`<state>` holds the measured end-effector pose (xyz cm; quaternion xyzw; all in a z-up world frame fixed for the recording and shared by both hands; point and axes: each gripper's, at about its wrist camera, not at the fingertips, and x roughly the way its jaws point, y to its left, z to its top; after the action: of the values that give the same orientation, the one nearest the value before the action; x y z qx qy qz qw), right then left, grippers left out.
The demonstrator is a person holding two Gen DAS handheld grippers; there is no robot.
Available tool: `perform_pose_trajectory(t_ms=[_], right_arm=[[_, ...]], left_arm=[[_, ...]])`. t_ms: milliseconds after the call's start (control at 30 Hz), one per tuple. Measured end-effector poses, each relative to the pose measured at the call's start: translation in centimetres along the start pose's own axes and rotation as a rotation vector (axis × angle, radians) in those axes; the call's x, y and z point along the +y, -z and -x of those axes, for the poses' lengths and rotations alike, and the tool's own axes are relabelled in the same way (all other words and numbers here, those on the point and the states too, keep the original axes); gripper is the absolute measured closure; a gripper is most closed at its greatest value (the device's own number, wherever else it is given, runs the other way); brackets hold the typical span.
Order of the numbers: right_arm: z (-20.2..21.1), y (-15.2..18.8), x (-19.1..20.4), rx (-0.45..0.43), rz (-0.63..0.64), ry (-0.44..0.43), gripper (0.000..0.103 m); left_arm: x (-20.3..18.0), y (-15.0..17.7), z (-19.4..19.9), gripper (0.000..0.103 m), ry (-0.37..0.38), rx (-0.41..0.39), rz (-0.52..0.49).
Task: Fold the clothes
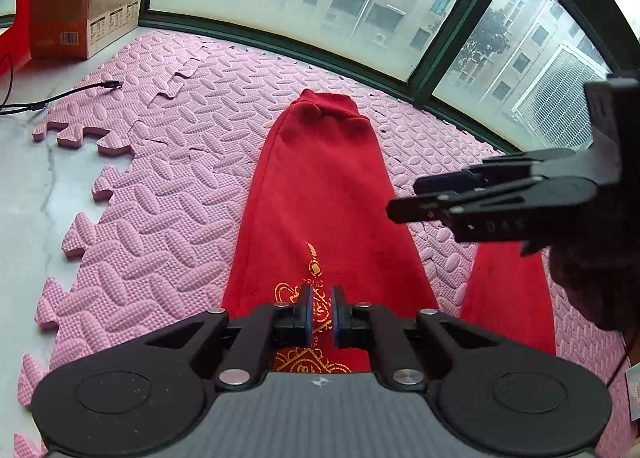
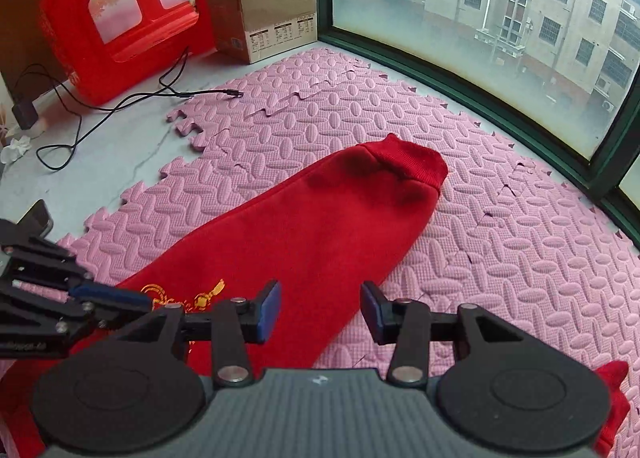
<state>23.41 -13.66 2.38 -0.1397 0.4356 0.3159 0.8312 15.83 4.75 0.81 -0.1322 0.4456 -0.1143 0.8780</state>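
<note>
One red garment is laid on the pink foam mat near the window edge. L gripper is clamped on its fabric; R gripper is held part-open, nothing gripped.

Red garment (gold embroidery) lies flat, cuffed end toward window

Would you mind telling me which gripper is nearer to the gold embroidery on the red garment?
Left. The left gripper sits shut directly over the gold embroidery, while the right gripper stands open off to the side, above the red garment's edge.
</note>
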Motion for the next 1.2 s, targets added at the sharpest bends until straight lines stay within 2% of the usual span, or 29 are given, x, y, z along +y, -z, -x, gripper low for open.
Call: perform_pose_trajectory(t_ms=[133, 200, 267, 333, 467, 767, 867, 933, 1067, 1200], right_arm=[[2.0, 3.3, 0.3, -0.038, -0.051, -0.012, 0.062], [2.6, 4.7, 0.0, -0.052, -0.086, 0.003, 0.063], [2.4, 5.4, -0.1, -0.051, -0.079, 0.035, 0.064], [2.0, 5.7, 0.0, -0.060, -0.065, 0.031, 0.064], [0.9, 5.2, 1.0, -0.091, -0.049, 0.009, 0.064], [-0.6, 5.5, 1.4, -0.120, -0.069, -0.115, 0.063], [-0.6, 5.6, 1.5, -0.130, -0.054, -0.124, 0.063], [-0.5, 5.6, 1.6, -0.139, -0.040, -0.086, 0.063], [-0.1, 5.6, 1.2, -0.131, -0.042, -0.073, 0.064], [0.9, 5.3, -0.5, -0.178, -0.099, -0.044, 0.064]], left_arm=[[1.2, -0.1, -0.8, 0.094, -0.081, -0.003, 0.003], [1.9, 0.0, -0.8, 0.096, -0.090, 0.000, 0.023], [2.1, -0.2, -0.6, 0.096, -0.101, -0.002, 0.023], [1.7, -0.5, -0.2, 0.096, -0.107, -0.012, 0.013], [0.1, -1.6, 0.1, 0.096, -0.080, -0.036, -0.010], [-3.2, -3.5, -3.3, 0.096, -0.020, -0.026, -0.045], [-3.7, -4.0, -4.7, 0.096, 0.017, -0.010, -0.037], [-3.9, -4.2, -5.6, 0.096, 0.020, 0.004, -0.037], [-4.1, -4.1, -6.8, 0.096, -0.053, 0.007, -0.097], [-3.1, -4.1, -7.0, 0.096, -0.107, -0.019, -0.124]])
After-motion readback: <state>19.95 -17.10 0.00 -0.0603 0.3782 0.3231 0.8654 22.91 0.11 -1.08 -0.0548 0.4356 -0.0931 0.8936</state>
